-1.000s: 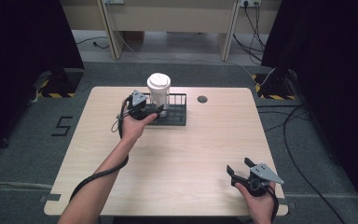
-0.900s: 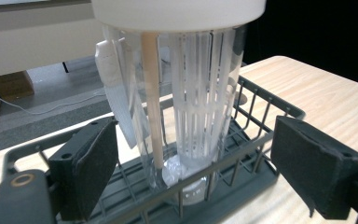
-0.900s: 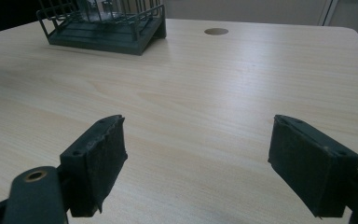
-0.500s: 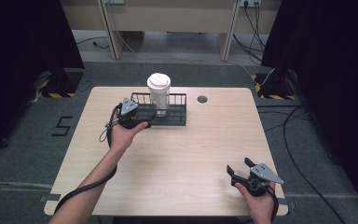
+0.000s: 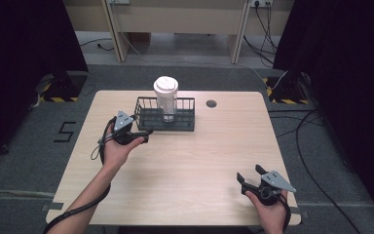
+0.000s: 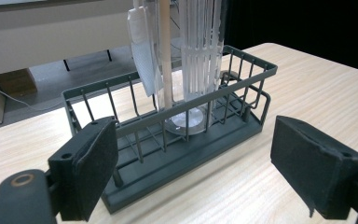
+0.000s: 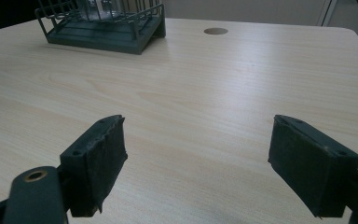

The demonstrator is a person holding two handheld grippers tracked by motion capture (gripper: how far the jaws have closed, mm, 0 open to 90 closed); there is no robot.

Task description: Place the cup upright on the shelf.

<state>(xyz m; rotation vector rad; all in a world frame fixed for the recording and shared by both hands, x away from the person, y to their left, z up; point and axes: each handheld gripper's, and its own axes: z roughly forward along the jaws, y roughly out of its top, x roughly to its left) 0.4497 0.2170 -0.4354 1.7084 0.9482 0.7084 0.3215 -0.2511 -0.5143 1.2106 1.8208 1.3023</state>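
Looking down from the high view, the left gripper (image 5: 143, 133) sits wide open just beside the wire basket (image 5: 165, 121), which holds a tall cup (image 5: 166, 97) at the table's far middle, and a sideways knock could topple that cup. Along the left gripper view the jaws stand wide around nothing, and closing on the basket's thin rim (image 6: 177, 108) might slip or tip it; the right gripper view shows the right gripper (image 7: 196, 158) wide open over bare table (image 7: 242, 79), too far to steady anything.

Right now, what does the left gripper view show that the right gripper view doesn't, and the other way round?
The left gripper view shows, close up, the clear container standing in the wire basket, with a wooden stick and a white wrapped item beside it in the basket. The right gripper view takes in a wide bare stretch of the table and its round hole, with the basket far off at the top. Both show the basket, the pale wood table, and a pair of black jaws spread apart with nothing between them.
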